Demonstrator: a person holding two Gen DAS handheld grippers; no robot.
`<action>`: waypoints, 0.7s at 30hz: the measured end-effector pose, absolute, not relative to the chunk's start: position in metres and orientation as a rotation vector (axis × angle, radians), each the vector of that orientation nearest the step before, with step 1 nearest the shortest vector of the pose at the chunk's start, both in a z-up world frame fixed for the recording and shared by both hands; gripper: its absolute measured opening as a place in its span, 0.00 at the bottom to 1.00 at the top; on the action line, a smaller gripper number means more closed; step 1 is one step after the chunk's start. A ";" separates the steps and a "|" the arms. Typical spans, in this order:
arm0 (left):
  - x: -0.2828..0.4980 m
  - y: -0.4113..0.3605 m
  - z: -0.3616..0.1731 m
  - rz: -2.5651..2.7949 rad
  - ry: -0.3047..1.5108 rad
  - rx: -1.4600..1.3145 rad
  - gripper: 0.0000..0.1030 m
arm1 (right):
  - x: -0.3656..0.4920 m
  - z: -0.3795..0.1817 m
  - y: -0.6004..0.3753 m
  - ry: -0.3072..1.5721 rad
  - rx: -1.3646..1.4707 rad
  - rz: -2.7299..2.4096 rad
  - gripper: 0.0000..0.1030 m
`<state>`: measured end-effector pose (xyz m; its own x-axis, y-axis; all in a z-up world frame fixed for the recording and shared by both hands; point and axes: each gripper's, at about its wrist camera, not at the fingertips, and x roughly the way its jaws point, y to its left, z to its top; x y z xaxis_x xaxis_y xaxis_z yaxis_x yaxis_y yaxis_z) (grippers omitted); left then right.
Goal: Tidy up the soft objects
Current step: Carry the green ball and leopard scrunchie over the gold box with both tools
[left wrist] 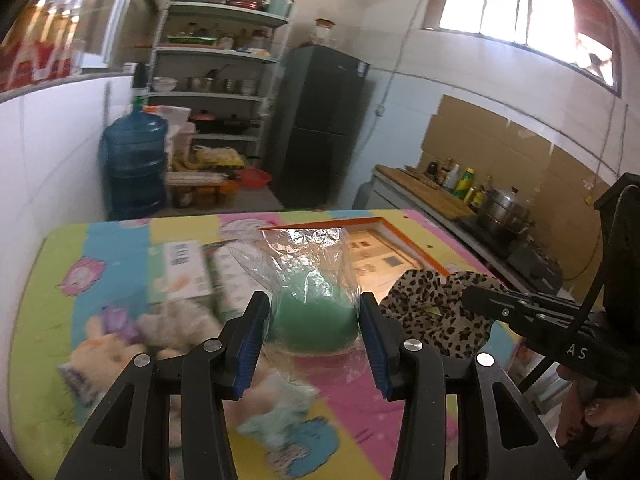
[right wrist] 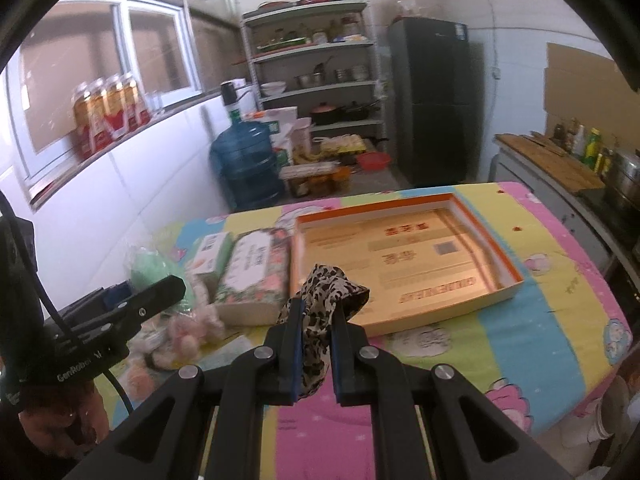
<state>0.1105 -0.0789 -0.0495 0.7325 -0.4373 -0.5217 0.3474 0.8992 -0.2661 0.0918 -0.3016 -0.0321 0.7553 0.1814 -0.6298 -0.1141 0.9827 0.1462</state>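
My left gripper (left wrist: 315, 312) is shut on a green soft ball in a clear plastic bag (left wrist: 314, 316), held above the colourful table mat (left wrist: 120, 236). My right gripper (right wrist: 316, 320) is shut on a leopard-print cloth (right wrist: 326, 286), which bunches above the fingertips and hangs down between them. The same leopard-print cloth (left wrist: 434, 312) shows in the left wrist view, just right of the bagged ball. The shallow orange-rimmed box lid (right wrist: 504, 288) lies on the mat straight ahead of the right gripper; its bottom is bare.
Plush toys (left wrist: 120, 344) lie on the mat at the left, below the left gripper. A floral tissue pack (right wrist: 256, 272) and a smaller green pack (right wrist: 210, 252) sit left of the box lid. A counter with pots (right wrist: 624, 176) runs along the right.
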 end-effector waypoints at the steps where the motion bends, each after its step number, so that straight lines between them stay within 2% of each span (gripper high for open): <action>1: 0.114 -0.088 -0.049 -0.443 0.615 -0.150 0.46 | 0.093 -0.032 -0.308 0.695 0.104 0.154 0.11; 21: 0.192 -0.221 -0.070 -0.411 0.661 -0.086 0.46 | 0.161 -0.053 -0.423 0.713 0.147 0.145 0.11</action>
<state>0.1915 -0.2211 -0.0699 0.7122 -0.3974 -0.5787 0.3436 0.9162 -0.2062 0.1610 -0.4229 -0.0533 0.7469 0.1825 -0.6394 -0.0822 0.9796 0.1836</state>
